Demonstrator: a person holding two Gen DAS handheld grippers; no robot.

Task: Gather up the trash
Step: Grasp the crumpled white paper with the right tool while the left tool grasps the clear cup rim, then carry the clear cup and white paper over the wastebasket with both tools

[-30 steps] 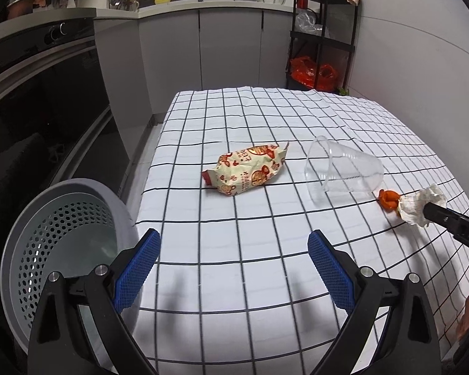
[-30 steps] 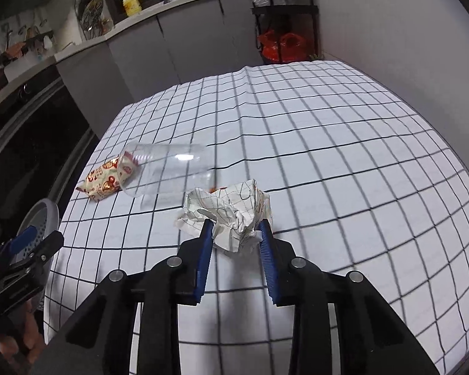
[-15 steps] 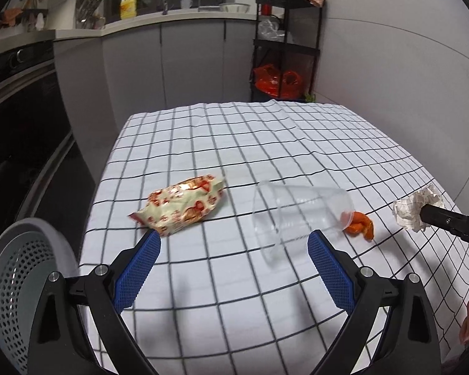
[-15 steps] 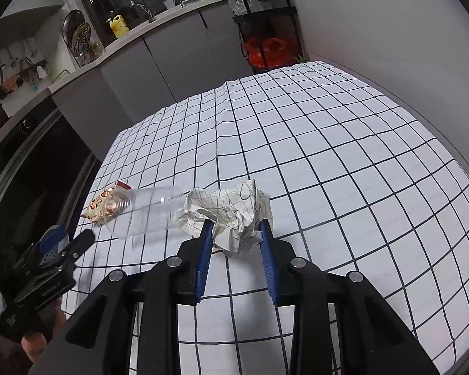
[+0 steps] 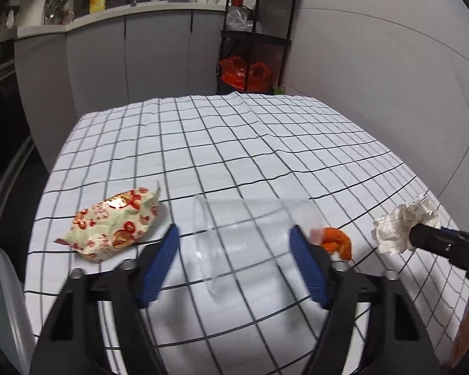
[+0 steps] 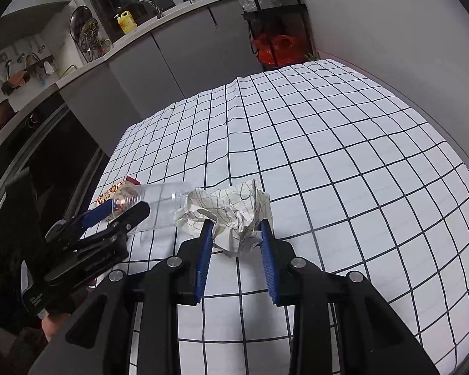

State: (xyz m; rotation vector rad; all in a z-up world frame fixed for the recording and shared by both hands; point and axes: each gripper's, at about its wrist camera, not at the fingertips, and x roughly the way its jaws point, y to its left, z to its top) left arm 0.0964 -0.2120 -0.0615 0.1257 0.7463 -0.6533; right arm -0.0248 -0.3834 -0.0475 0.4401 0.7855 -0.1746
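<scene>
Two hand-held grippers over the checked tabletop (image 5: 265, 143).
Right hand-held gripper (image 6: 234, 234) clamps the crumpled paper (image 6: 231, 209); left hand-held gripper (image 5: 234, 240) is closing, pads not yet pressing (blurred), around the clear cup (image 5: 250, 228) lying sideways, snack wrapper (image 5: 115, 222) at ten o'clock, orange peel (image 5: 336, 239) at three.

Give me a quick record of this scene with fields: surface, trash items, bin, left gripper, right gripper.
surface: checked tablecloth
trash items: snack wrapper, clear cup lying on its side, orange peel, paper ball
bin: grey basket, off the table's left edge
left gripper: jaws closing around the cup, pads not clearly pressing it
right gripper: shut on the paper ball
</scene>
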